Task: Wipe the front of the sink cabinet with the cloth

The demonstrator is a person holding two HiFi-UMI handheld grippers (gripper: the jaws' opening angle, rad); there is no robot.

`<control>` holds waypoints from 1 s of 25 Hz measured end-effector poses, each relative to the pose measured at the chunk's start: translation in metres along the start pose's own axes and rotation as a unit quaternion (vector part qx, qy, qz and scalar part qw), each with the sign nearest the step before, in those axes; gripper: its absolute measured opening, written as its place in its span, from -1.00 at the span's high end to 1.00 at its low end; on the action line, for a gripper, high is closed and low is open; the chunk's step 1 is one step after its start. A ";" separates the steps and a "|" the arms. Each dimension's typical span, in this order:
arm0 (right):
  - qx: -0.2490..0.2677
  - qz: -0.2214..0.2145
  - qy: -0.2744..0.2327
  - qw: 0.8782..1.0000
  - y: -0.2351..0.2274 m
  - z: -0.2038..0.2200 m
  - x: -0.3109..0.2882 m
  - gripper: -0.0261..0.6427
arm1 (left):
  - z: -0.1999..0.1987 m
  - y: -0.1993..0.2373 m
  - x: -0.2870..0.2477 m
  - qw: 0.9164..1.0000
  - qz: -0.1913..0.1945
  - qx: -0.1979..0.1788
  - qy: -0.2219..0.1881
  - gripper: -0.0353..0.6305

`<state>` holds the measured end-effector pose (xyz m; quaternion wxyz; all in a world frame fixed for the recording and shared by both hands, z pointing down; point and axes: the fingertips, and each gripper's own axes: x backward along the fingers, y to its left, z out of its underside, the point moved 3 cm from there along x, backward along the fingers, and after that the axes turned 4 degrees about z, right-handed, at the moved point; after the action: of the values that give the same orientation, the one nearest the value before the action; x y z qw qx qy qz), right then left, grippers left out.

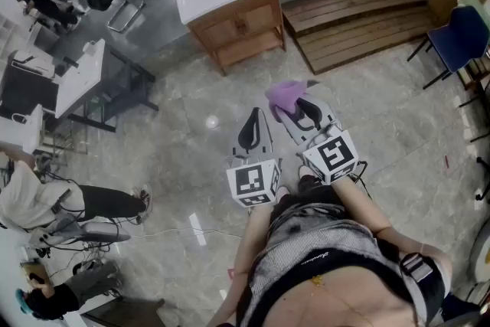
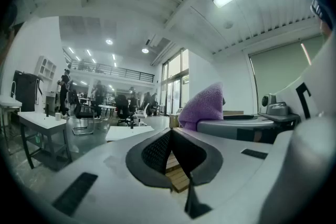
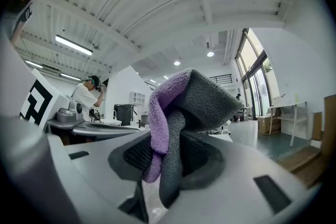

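The sink cabinet, wooden with a white top and a faucet, stands on the floor well ahead of both grippers. My right gripper is shut on the purple and grey cloth, which bunches up above its tips. In the right gripper view the cloth fills the gap between the jaws of that gripper. My left gripper is beside it, shut with nothing held. The left gripper view shows its closed jaws, the cloth to the right and the cabinet's white top far off.
A low wooden platform lies right of the cabinet, with a blue chair at the far right. White tables and people occupy the left side. Tiled floor stretches between me and the cabinet.
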<state>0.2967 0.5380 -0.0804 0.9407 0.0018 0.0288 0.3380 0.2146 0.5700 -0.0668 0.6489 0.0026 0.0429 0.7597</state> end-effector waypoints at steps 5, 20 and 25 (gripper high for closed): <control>-0.001 -0.001 0.002 1.000 -0.007 -0.002 0.000 0.39 | -0.001 -0.003 -0.005 1.000 -0.002 0.003 -0.001 0.88; -0.015 -0.047 0.007 0.999 -0.048 0.009 -0.005 0.39 | 0.008 -0.012 -0.034 0.999 -0.036 0.032 0.001 0.88; -0.024 -0.056 0.010 0.998 -0.059 0.013 -0.013 0.39 | 0.015 -0.006 -0.038 0.997 -0.058 0.044 0.006 0.88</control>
<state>0.3250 0.4844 -0.0683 0.9576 -0.0257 0.0298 0.2854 0.2275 0.5342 -0.0507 0.6907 0.0241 0.0809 0.7182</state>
